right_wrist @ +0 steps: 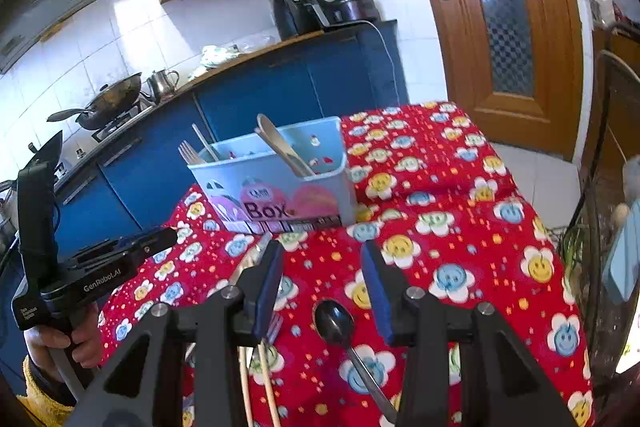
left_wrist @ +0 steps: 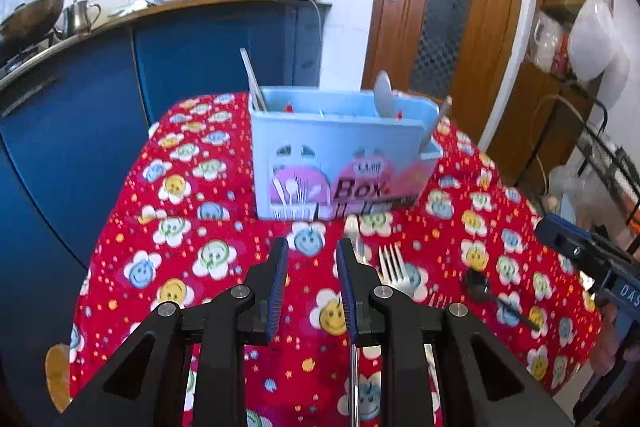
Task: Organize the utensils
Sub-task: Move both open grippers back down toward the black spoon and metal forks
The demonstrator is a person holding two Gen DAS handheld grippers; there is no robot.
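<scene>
The fork (left_wrist: 394,269) handle and knife (left_wrist: 354,251) are partly hidden behind the left hand-held gripper (left_wrist: 312,283).

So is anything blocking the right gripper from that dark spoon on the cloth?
Nothing visible: the dark spoon lies bare on the tablecloth, between the right hand-held gripper's open fingers.

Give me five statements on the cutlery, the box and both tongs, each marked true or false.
1. The dark spoon lies on the tablecloth between the right tongs' fingers. True.
2. The light blue box is empty. False: utensils stand in it.
3. The left tongs are clamped on a fork. False: open, nothing between them.
4. A silver fork lies on the cloth. True.
5. The box lies tipped over. False: it stands upright.
</scene>
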